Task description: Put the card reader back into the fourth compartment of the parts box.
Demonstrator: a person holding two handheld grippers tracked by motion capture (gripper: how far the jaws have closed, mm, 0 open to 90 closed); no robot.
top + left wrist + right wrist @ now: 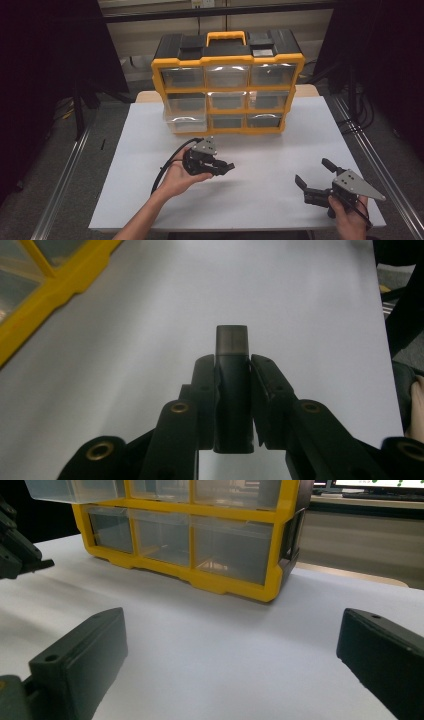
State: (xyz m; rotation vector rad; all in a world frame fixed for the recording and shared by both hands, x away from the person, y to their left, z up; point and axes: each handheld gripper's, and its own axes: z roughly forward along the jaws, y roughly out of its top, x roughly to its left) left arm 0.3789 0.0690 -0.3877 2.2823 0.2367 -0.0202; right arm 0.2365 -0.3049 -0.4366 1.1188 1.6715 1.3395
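Black block (pixel 231 390), a single small dark bar with a greyer end, stands clamped between the two jaws of the left tool (pixel 226 168), which are drawn in tight against both its sides; its tip pokes out past the jaw ends. In the high view that tool sits in the person's left hand (pixel 179 178), raised a little off the white surface (pixel 260 200) near the middle-left, pointing toward the right, with one black cable looping down from it toward the forearm.

Behind it, at the far edge of the surface, stands one yellow-framed organizer (pixel 228 80) with a black top and one yellow carry handle (pixel 226 37). Its front shows nine clear drawers in three rows of three. One of them, the bottom-left drawer (pixel 185 122), is pulled out toward the person; the other eight sit flush in the frame. What lies inside the drawers is too dim to tell.

Farther right, the right tool (pixel 311 175) is held in the right hand (pixel 350 220) near the front right corner of the surface. Its two jaws are spread wide apart with nothing between them, bare white surface showing in the gap in the right gripper view. One grey three-cornered plate tops each tool, two in all.
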